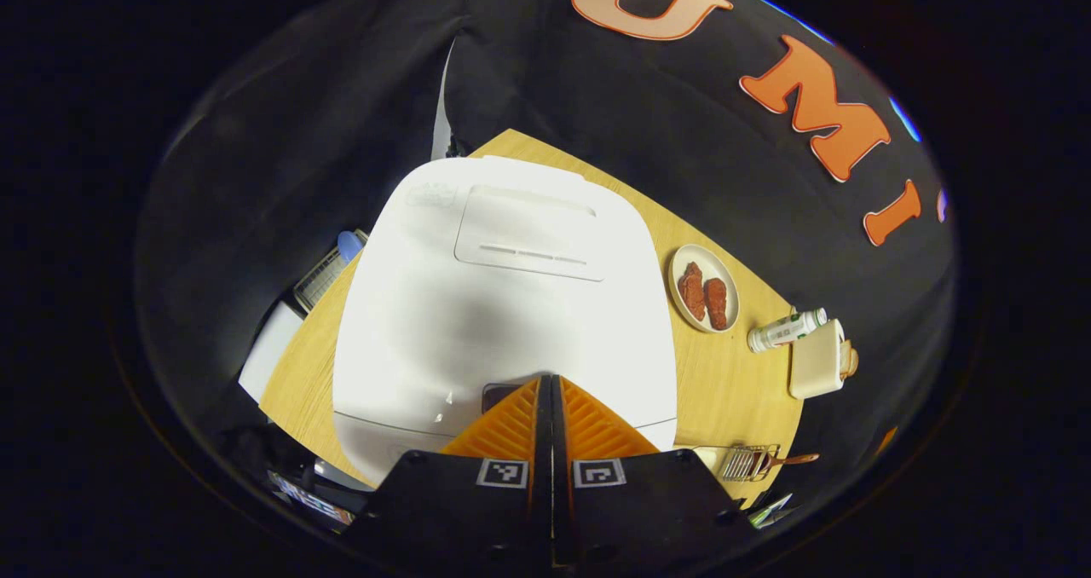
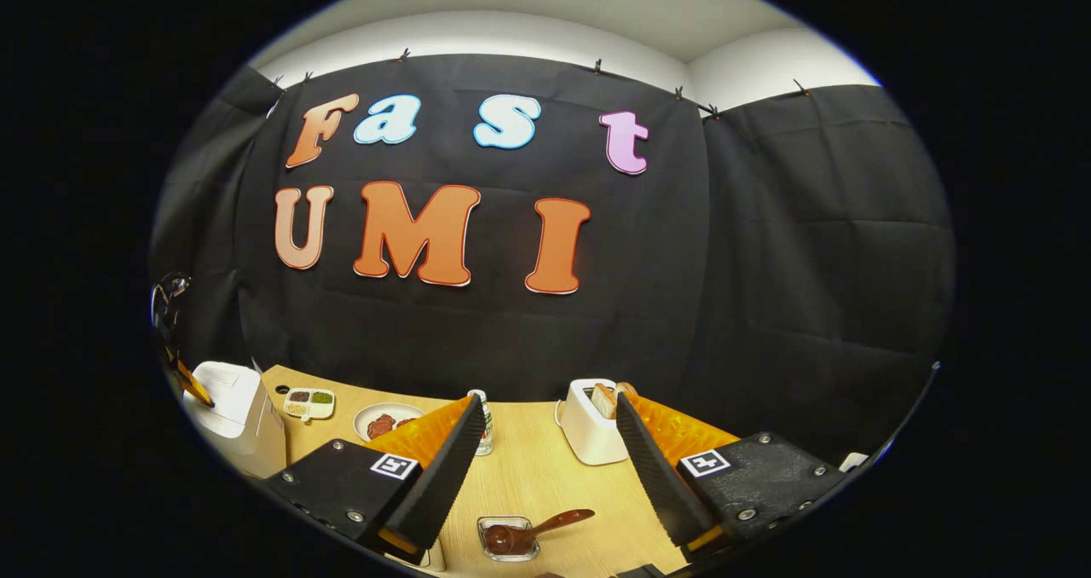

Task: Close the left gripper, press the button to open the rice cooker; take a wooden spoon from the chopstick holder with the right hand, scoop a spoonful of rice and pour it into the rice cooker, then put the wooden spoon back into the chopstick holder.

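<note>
Left gripper (image 1: 550,390) fully closed, empty, tips at the dark button (image 1: 496,395) on the front of the lidded rice cooker (image 1: 503,305) to press it; right gripper (image 2: 545,442) wide open, empty, above wooden spoon (image 2: 537,528) in its holder (image 2: 508,537), ready to grab.

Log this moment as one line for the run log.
left gripper: shut, over rice cooker button | lid: closed | right gripper: open | wooden spoon: in holder

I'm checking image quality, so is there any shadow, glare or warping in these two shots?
Left gripper view: a soft grey shadow falls across the rice cooker lid ahead of the shut left tool, no harsh glare. Right gripper view: fisheye bends the table edge and wall top.
</note>
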A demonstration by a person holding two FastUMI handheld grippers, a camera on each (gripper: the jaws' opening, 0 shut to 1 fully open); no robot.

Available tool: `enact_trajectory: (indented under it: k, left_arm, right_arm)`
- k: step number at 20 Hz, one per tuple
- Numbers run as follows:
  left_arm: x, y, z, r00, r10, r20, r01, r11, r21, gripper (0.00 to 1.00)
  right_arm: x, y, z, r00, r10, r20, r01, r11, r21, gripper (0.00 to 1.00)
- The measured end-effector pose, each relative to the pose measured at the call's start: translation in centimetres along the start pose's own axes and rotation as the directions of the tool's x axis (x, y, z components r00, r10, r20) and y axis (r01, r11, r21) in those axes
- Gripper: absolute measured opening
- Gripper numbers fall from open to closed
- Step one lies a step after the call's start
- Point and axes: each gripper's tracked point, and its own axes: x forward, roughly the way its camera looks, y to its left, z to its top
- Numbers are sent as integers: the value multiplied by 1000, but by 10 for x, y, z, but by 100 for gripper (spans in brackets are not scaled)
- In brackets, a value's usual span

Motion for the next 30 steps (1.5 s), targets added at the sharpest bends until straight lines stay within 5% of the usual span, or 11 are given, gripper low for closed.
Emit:
enact_trajectory:
  k: [5, 9, 11, 14, 18, 27, 29, 30]
  left_arm:
    - [-5, -4, 2, 997, 47, 65, -53, 994, 93, 6]
    - [-32, -15, 27, 967, 67, 245, -113, 977, 182, 6]
    - [-59, -21, 53, 924, 77, 374, -166, 963, 213, 6]
    - [-107, -30, 97, 811, 99, 576, -279, 932, 233, 6]
    - [-146, -61, 105, 716, 50, 696, -280, 934, 221, 5]
    - [-198, -133, 78, 570, -78, 818, -253, 930, 265, 7]
    - [-207, -147, 69, 555, -108, 825, -254, 922, 292, 16]
    - [-213, -153, 66, 547, -119, 829, -251, 921, 298, 32]
  right_arm:
    - [-10, 1, 5, 999, 27, 26, -28, 999, 47, 96]
    - [-16, -1, 7, 997, 60, 38, -62, 995, 72, 96]
    - [-16, -4, 7, 997, 70, 42, -73, 993, 87, 96]
    - [-19, -11, 11, 995, 84, 56, -90, 990, 111, 96]
    - [-18, -26, 2, 995, 80, 52, -86, 989, 122, 96]
    - [-11, -42, -40, 994, 107, -21, -103, 985, 141, 99]
    - [-7, -42, -55, 992, 121, -45, -113, 983, 146, 96]
    - [-5, -42, -62, 990, 128, -54, -119, 982, 148, 96]
